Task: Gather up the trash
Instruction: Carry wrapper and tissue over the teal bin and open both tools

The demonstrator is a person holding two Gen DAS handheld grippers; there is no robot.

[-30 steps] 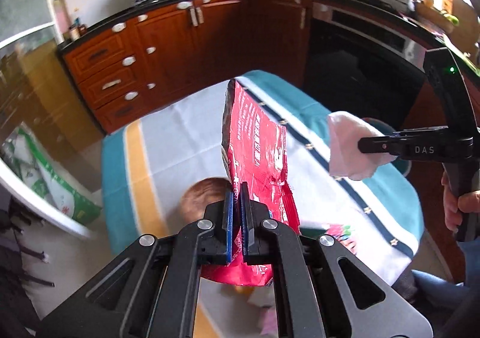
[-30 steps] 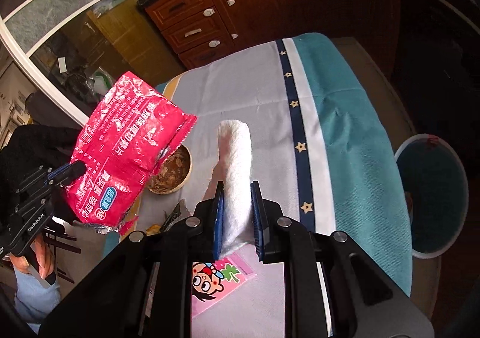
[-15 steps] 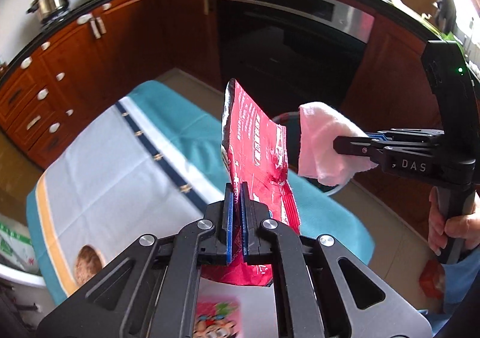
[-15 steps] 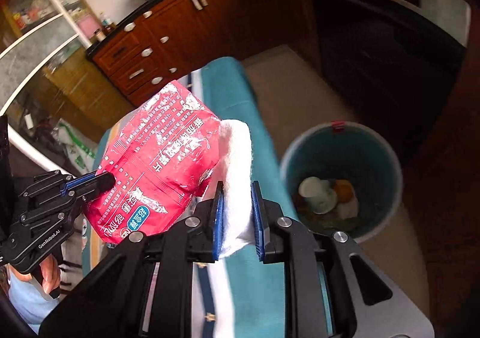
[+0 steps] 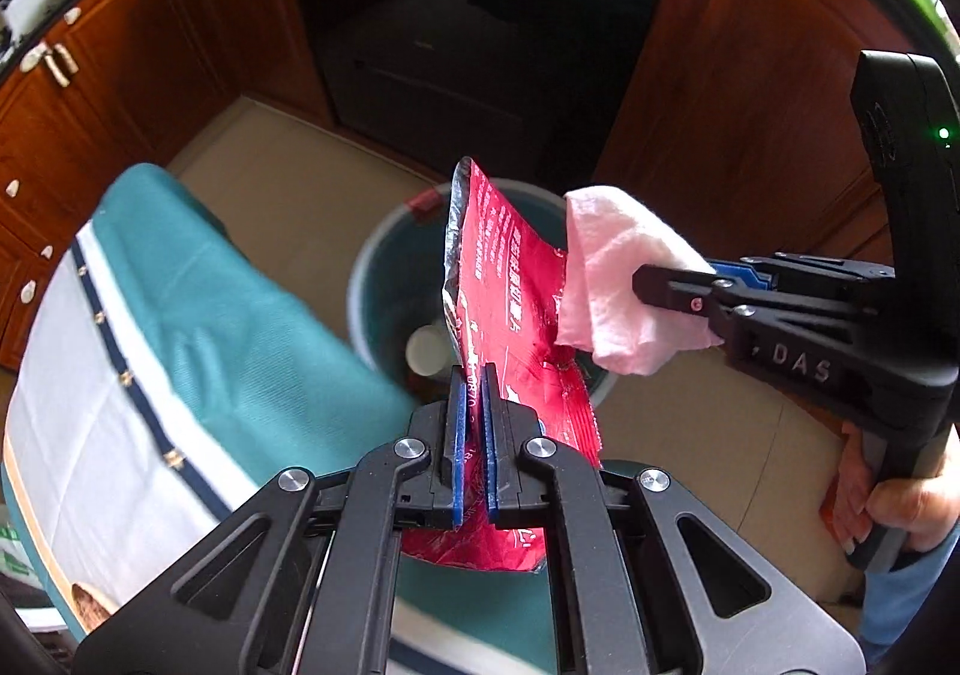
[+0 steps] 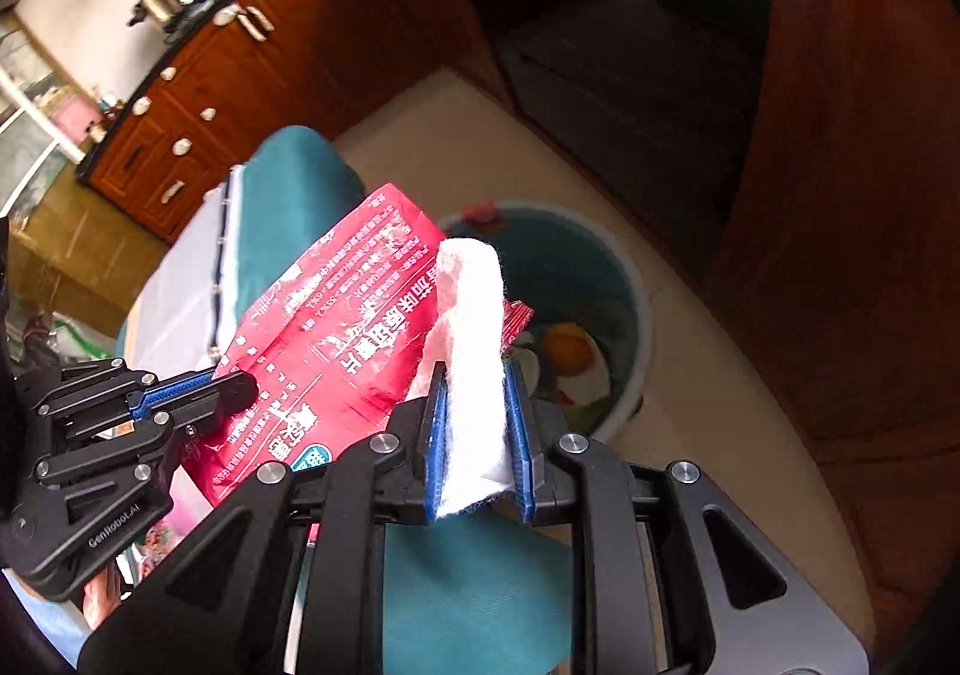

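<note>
Both loads hang over the bin (image 5: 384,279), so the step in hand looks like the drop, and doing it well is a matter of placement before release. The left tongs (image 5: 474,375) are clamped on the lower part of the red bag (image 5: 510,279), which stands up edge-on with its foil mouth uppermost; the right tongs (image 6: 477,369) are clamped on a white tissue (image 6: 474,315), whose free end curls over above the pads. In the left view the tissue (image 5: 618,279) touches or just overlaps the bag's right edge, so the two are best parted a little first, or the bag let go first, lest one drag the other aside. The bin (image 6: 624,279) sits on the floor just beside the worktop (image 5: 198,315) with its teal cloth, and already holds scraps, among them something orange and something white. The bag is light, stiff and broad, likely to sail or catch on the rim, so it should be brought low and centred over the opening, tipped mouth-down if crumbs remain inside, before the left tongs part. The tissue is soft and may cling to the pads; opening the right tongs wide, with a small shake, should free it.
</note>
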